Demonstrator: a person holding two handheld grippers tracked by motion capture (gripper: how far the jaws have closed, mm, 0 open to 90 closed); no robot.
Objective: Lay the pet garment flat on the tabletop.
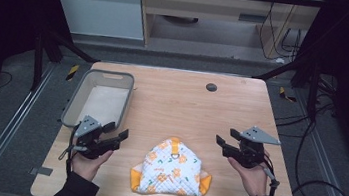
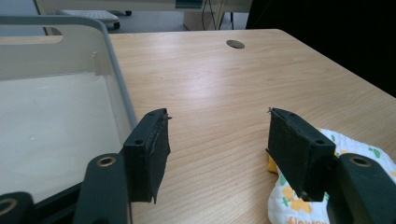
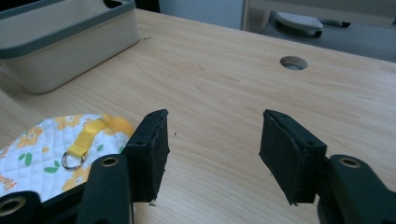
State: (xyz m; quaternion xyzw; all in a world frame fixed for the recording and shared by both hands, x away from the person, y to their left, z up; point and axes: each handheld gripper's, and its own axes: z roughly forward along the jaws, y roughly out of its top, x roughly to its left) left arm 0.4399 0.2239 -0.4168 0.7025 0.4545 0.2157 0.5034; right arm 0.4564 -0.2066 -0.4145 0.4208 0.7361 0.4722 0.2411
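A folded white quilted cloth [image 1: 171,170] with orange and green prints, yellow trim and a yellow strap with a metal ring lies near the table's front edge, between my two grippers. My left gripper [image 1: 117,132] hovers to its left, beside the basket, open with nothing between its jaws. In the left gripper view [image 2: 217,140] the cloth's edge [image 2: 299,196] peeks out behind the right jaw. My right gripper [image 1: 224,138] is to the cloth's right, open and empty. The right gripper view [image 3: 212,147] shows the cloth [image 3: 51,144] and its ring at lower left.
A grey-rimmed, pale basket [image 1: 78,91] stands empty at the table's left, also in the left gripper view [image 2: 116,74] and the right gripper view [image 3: 70,32]. A round cable hole [image 1: 211,87] sits near the far edge. Black frame bars and cables surround the table.
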